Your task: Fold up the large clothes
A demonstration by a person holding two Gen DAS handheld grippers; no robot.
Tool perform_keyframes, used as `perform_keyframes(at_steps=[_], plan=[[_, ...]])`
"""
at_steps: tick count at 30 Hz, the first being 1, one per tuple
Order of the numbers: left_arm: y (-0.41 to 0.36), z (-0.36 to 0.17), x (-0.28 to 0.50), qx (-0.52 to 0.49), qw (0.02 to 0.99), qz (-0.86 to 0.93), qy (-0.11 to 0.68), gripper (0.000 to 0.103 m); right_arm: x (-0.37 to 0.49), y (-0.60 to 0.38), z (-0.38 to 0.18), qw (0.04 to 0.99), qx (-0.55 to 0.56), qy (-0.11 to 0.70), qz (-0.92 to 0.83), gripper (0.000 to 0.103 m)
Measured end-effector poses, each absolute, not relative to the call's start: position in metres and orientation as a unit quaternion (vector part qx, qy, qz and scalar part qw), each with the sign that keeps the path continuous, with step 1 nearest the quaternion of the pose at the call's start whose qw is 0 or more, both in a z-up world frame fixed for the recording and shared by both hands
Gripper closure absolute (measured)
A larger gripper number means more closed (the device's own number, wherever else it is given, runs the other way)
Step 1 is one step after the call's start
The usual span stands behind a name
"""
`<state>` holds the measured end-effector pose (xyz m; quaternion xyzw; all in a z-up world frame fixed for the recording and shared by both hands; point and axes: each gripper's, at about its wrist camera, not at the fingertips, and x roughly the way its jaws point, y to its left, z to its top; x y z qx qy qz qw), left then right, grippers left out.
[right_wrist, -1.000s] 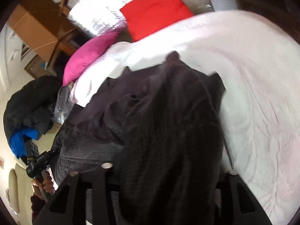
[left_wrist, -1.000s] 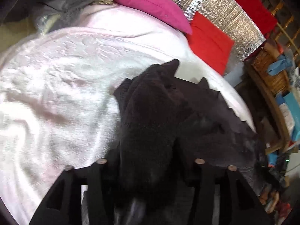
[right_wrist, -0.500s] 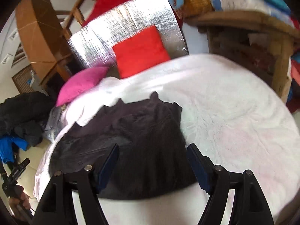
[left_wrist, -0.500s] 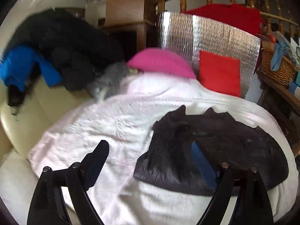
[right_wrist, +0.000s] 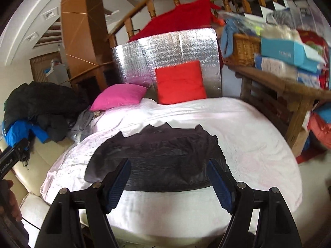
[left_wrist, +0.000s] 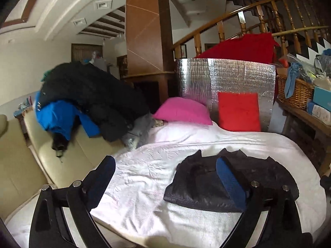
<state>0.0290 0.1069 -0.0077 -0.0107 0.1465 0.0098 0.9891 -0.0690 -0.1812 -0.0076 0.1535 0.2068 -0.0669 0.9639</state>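
A dark quilted garment (left_wrist: 231,177) lies folded flat on the white-covered bed (left_wrist: 149,165); it also shows in the right wrist view (right_wrist: 161,159). My left gripper (left_wrist: 165,169) is open and empty, held above the bed's near edge, its right finger in front of the garment. My right gripper (right_wrist: 168,171) is open and empty, pulled back from the garment, its fingers framing the garment's near edge without touching it.
A pile of black and blue coats (left_wrist: 82,99) lies on a cream sofa (left_wrist: 24,161) at left. A pink pillow (left_wrist: 184,111) and red cushion (left_wrist: 239,111) lean on a silver panel (left_wrist: 225,78). A wooden bench (right_wrist: 289,91) with basket and boxes stands right.
Both grippers let go of the dark garment, opened, and pulled up and back from the bed. The garment now lies folded on the bed.
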Motion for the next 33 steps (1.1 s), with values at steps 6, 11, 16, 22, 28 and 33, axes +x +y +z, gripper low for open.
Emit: perform_keyframes(at_steps=[6,11,16,22,28,33], plan=[[0.104,0.004,-0.001,-0.011,0.99,0.011,0.14,0.005,-0.104,-0.147,0.011,0.97,0.145,0.186,-0.065,0.024],[0.104,0.012,-0.025,-0.021,0.994,0.01,0.105,0.0,-0.117,-0.136,0.018,0.973,0.138,0.174,-0.068,0.024],[0.106,0.019,-0.039,-0.029,0.995,0.002,0.098,0.0,-0.126,-0.139,0.021,0.973,0.142,0.165,-0.074,0.024],[0.105,0.027,-0.052,-0.031,0.995,-0.012,0.093,0.0,-0.134,-0.143,0.023,0.973,0.144,0.159,-0.082,0.024],[0.097,0.032,-0.063,-0.013,0.997,-0.02,0.079,0.0,-0.136,-0.144,0.022,0.972,0.149,0.16,-0.08,0.024],[0.095,0.033,-0.066,-0.006,0.997,-0.023,0.074,0.0,-0.137,-0.143,0.024,0.973,0.145,0.161,-0.079,0.024]])
